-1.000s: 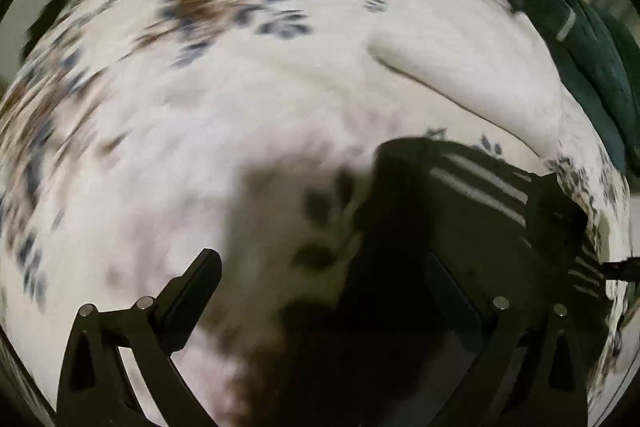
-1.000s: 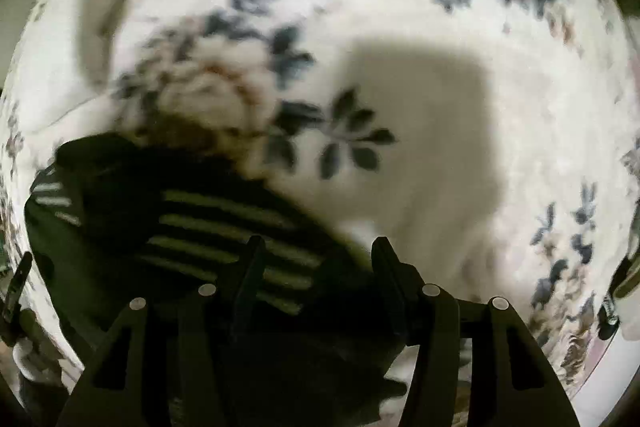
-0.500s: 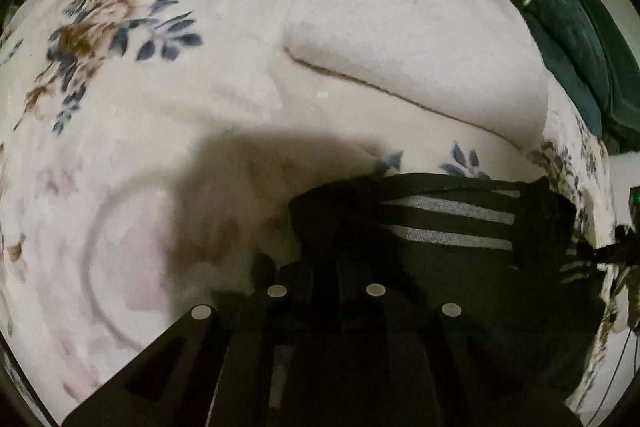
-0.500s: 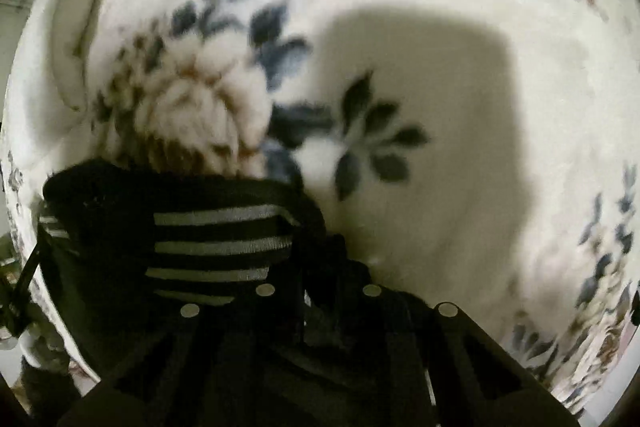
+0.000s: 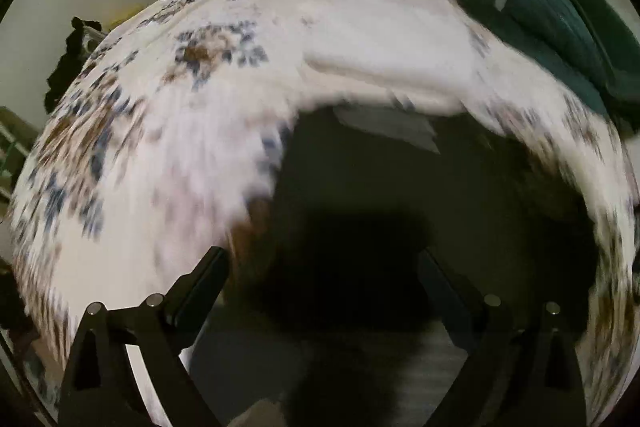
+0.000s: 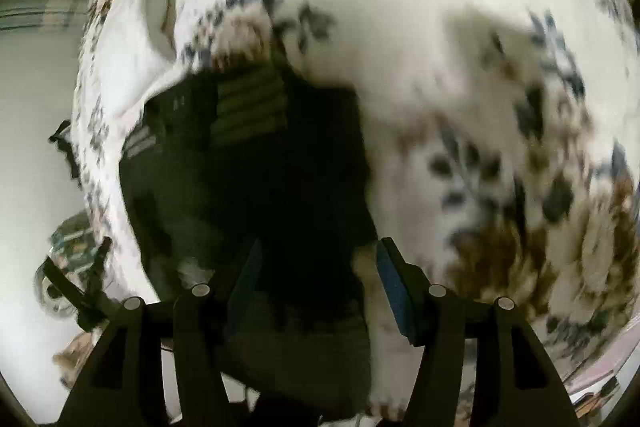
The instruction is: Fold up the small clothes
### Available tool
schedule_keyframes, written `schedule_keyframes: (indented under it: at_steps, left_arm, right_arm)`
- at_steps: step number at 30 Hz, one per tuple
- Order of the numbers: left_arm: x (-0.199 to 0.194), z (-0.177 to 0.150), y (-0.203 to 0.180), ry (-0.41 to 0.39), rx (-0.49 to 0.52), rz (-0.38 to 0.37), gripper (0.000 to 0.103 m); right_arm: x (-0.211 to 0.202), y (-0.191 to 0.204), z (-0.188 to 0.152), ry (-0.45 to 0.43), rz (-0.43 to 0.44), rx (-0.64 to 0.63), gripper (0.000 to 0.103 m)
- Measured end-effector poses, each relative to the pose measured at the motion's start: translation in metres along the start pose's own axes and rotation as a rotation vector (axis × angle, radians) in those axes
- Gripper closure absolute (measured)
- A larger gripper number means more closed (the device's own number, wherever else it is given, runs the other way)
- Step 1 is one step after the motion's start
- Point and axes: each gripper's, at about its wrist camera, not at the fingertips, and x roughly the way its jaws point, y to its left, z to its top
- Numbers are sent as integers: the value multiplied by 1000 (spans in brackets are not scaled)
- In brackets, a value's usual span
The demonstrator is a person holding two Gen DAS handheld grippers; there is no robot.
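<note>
Both tongs, clamped on the black striped garment [image 6: 256,155] half a second ago, have just been opening and lifting away. Left tongs [image 5: 320,267] gape wide, right tongs [image 6: 316,259] stand half open, both empty. Soft, light and limp, it lies on the floral bed [image 5: 160,147]; pinch corners or hems.

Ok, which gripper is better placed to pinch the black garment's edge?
Right, probably: both grippers' jaws have just been opening, empty, but an edge of the black garment runs inside the right gripper; the left gripper hangs over its middle.
</note>
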Motion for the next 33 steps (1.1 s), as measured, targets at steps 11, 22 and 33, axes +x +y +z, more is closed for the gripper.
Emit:
schedule_keyframes:
  at_steps: [11, 22, 33]
  left_arm:
    - [-47, -294, -194, 447, 209, -44, 7]
    - [-45, -321, -229, 346, 199, -31, 99]
    - [-118, -288, -196, 227, 63, -40, 100]
  right_arm:
    - [43, -85, -63, 163, 6, -30, 41]
    - [63, -73, -8, 175, 24, -88, 41]
    - [82, -37, 128, 46, 204, -21, 49]
